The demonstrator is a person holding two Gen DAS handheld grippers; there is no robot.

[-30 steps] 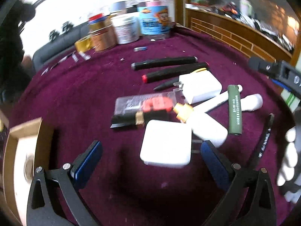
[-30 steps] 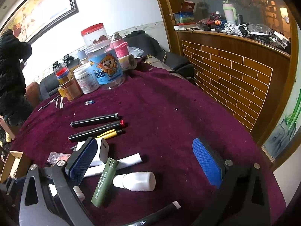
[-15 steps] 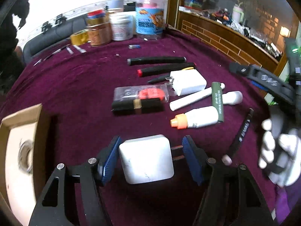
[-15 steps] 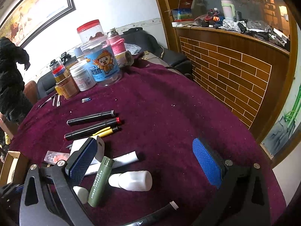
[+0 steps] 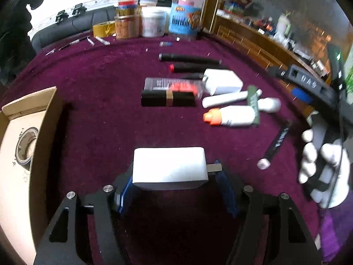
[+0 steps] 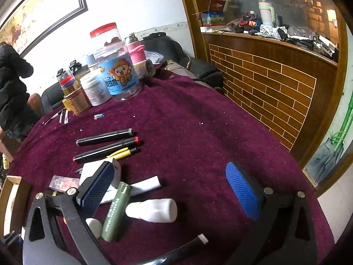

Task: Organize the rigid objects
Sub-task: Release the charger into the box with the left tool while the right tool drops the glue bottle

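My left gripper clamped on white rectangular plug charger; open cardboard box at its left. Right gripper spread, empty. Ahead: markers, tubes, second charger unsorted. Task barely begun, I judge.

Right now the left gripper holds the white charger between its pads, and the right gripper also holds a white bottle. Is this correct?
Not quite. The left gripper does hold the white charger, as the left wrist view shows. But the right gripper holds nothing: in the right wrist view its jaws stand wide open and the white bottle lies on the tablecloth between them, untouched.
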